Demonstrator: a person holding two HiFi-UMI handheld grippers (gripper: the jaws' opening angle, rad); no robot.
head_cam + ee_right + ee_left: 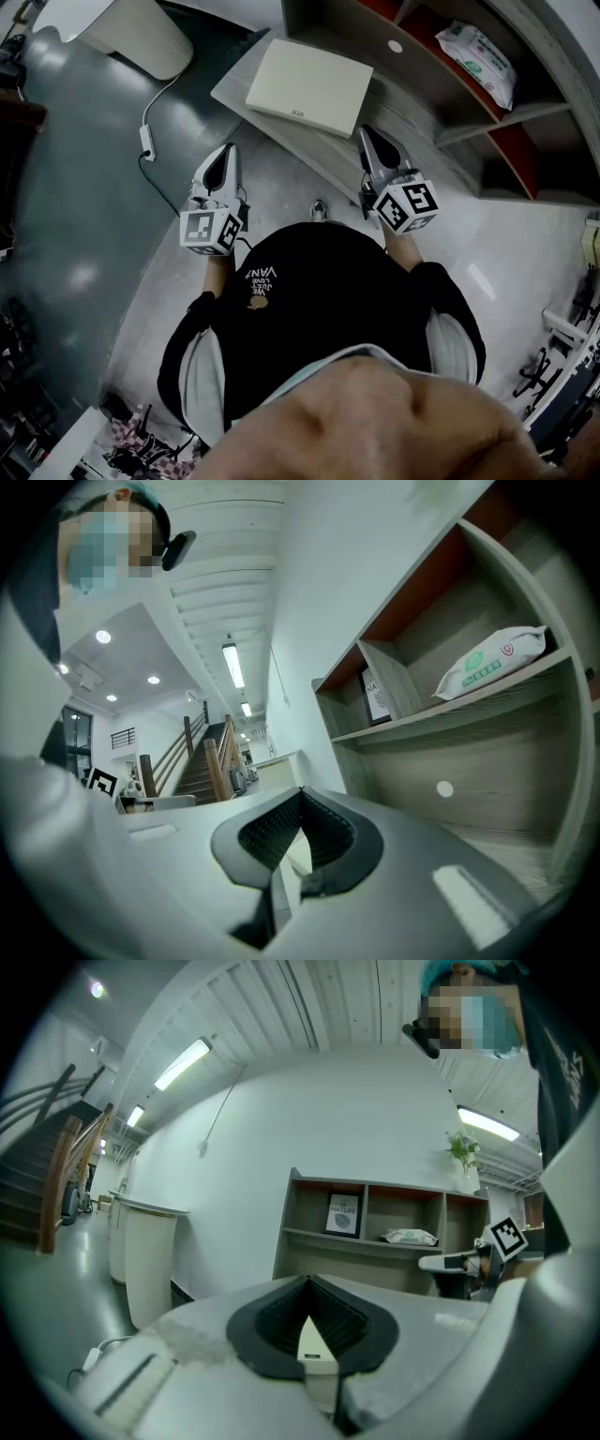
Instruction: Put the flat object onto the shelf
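The floor (84, 234) is grey and glossy, with a white cable (148, 127) lying on it near a white bin (141, 33). A grey shelf unit (506, 120) with red back panels stands ahead of the person; a pack of wipes (480, 49) lies on one of its shelves.

The flat object (309, 86), cream and rectangular, lies on the unit's lowest board (427, 127), towards that board's left end, its near edge close to the front edge.

Left gripper (228, 150): jaws pressed together, nothing held, over the floor off the board's left front corner, clear of the object.

Right gripper (367, 133): jaws pressed together, nothing held, tips at the board's front edge just beside the object's near right corner. Contact cannot be determined.
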